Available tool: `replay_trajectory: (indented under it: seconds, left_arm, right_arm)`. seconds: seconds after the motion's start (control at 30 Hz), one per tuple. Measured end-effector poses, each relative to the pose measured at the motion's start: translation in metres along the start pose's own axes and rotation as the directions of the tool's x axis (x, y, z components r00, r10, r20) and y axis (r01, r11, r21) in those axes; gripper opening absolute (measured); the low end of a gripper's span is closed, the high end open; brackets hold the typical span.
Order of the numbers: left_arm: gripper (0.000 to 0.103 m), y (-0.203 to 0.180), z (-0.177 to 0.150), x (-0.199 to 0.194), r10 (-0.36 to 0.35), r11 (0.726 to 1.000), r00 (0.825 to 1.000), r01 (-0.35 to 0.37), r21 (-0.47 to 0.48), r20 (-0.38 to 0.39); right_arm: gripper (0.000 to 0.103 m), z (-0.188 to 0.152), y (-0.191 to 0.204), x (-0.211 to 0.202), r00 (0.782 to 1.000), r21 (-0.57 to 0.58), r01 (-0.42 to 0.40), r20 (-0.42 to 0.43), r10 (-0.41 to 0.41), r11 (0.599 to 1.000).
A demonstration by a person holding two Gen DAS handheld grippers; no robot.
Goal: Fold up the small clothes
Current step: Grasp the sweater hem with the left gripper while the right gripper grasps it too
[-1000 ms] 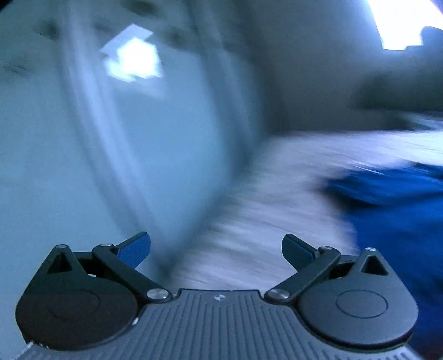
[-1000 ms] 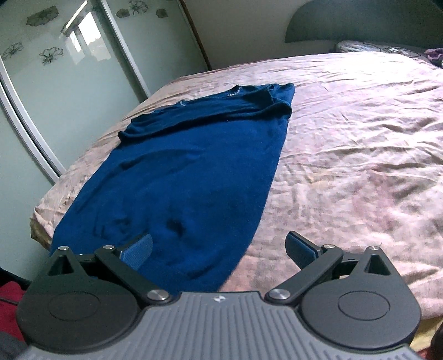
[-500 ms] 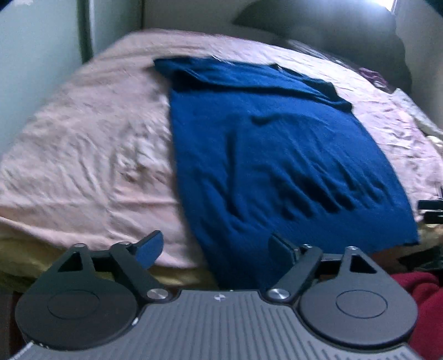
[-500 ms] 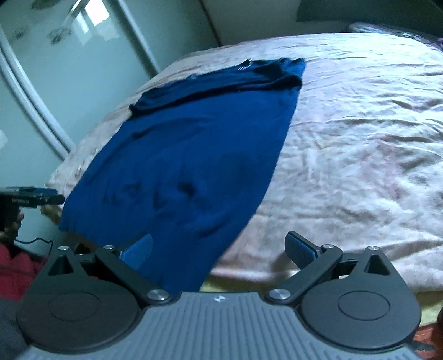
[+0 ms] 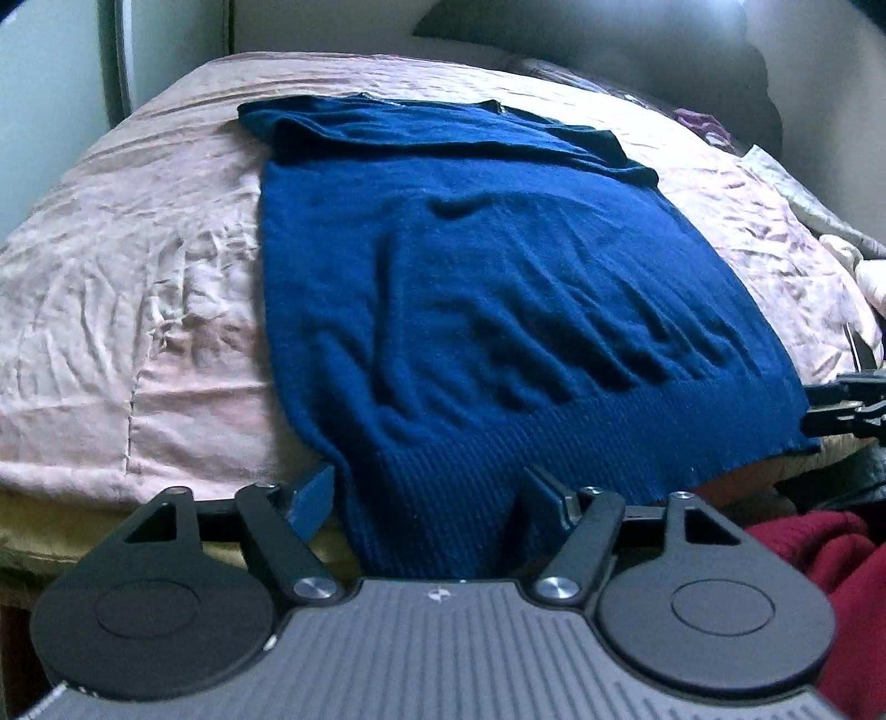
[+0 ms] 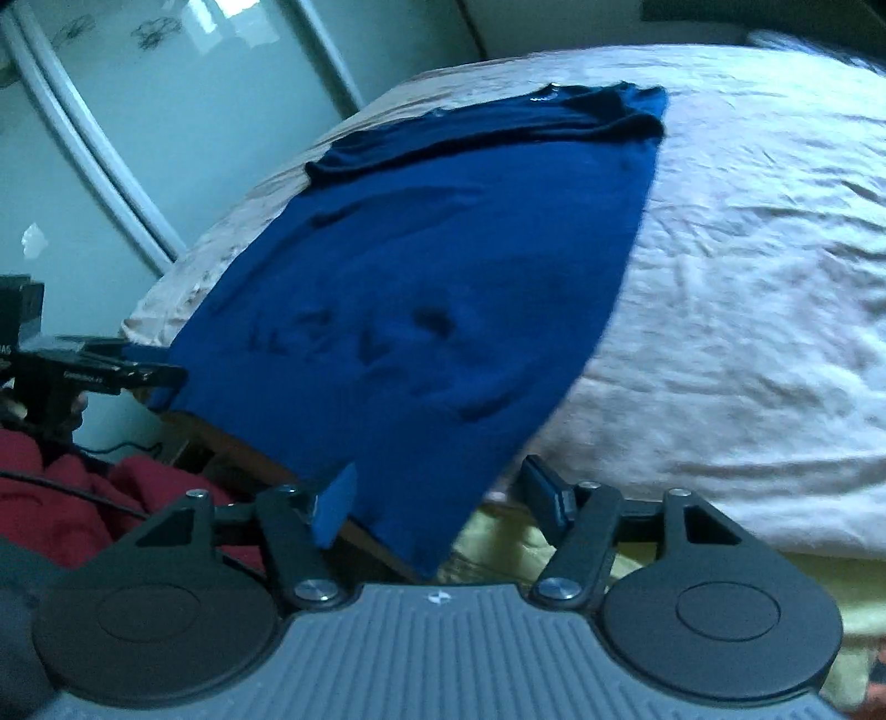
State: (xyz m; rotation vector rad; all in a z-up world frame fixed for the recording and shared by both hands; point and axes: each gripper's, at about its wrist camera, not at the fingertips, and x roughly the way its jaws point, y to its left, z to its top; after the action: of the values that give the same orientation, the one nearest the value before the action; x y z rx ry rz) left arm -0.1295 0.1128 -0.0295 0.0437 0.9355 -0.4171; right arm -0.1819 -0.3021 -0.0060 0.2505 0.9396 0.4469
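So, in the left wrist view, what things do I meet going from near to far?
Left gripper, its jaws closing around the hem → blue sweater → pink bed cover → dark headboard.

Ahead of both grippers there's a big bed (image 5: 138, 288) with a wrinkly pinkish cover. Off to the left, pale green sliding wardrobe doors (image 6: 166, 127) with flower prints. Dark rounded headboard (image 5: 609, 61) at the far end. Light's pretty dim and bluish.

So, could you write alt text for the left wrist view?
A blue sweater lies flat on a bed, its hem hanging over the near edge between the closing jaws of the left hand-held gripper. A red cloth lies lower right.
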Motion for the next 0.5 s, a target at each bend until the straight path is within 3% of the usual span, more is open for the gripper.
replay_trajectory:
  seconds: [0.07, 0.1, 0.17, 0.27, 0.5]
  left_arm:
    - [0.062, 0.003, 0.001, 0.000, -0.008, 1.000, 1.000, 0.009, -0.023, 0.002]
    - [0.058, 0.004, 0.002, -0.001, -0.011, 1.000, 1.000, 0.011, -0.029, 0.003]
    - [0.036, 0.007, 0.003, -0.003, -0.015, 0.999, 1.000, 0.015, -0.036, -0.003]
    - [0.013, 0.013, 0.006, -0.004, -0.051, 0.997, 0.999, 0.049, -0.066, -0.019]
    - [0.012, 0.007, 0.013, -0.015, -0.052, 0.998, 0.998, 0.054, -0.044, 0.027]
  right_arm:
    - [0.028, 0.000, 0.000, 0.004, 1.000, 0.020, -0.004, -0.002, 0.004, 1.000]
    - [0.026, -0.001, 0.002, 0.005, 1.000, 0.016, 0.005, 0.001, -0.005, 1.000]
    - [0.018, -0.001, 0.006, 0.007, 1.000, -0.004, 0.009, -0.002, -0.009, 1.000]
    - [0.009, -0.002, 0.009, 0.009, 1.000, -0.003, -0.002, -0.006, 0.002, 1.000]
    - [0.006, 0.006, 0.006, 0.004, 0.997, 0.044, -0.055, 0.049, 0.053, 0.998]
